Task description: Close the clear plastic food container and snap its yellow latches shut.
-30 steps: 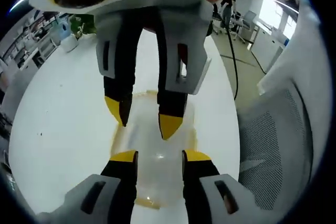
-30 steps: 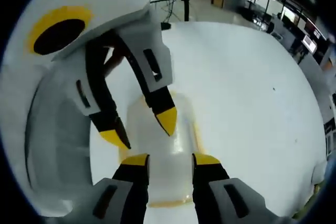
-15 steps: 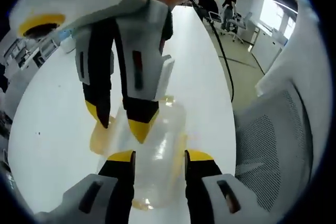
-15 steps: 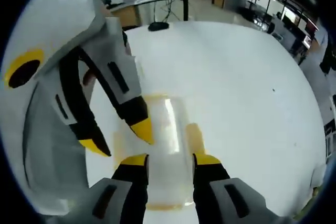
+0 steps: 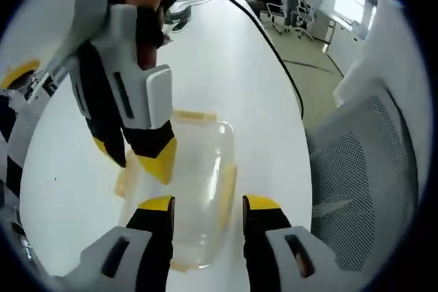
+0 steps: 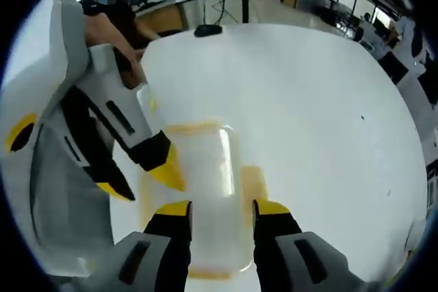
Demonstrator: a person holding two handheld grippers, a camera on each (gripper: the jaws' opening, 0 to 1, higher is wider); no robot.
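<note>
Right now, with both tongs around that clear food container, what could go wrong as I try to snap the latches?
1. The clear container sits unpinned on the smooth white table; pushing a side latch with one set of tongs could slide it instead of snapping it.
2. The right tongs and left tongs crowd the same end and may collide.
3. The lid is see-through, so whether it is fully seated is hard to tell; latching it misaligned might jam.
</note>
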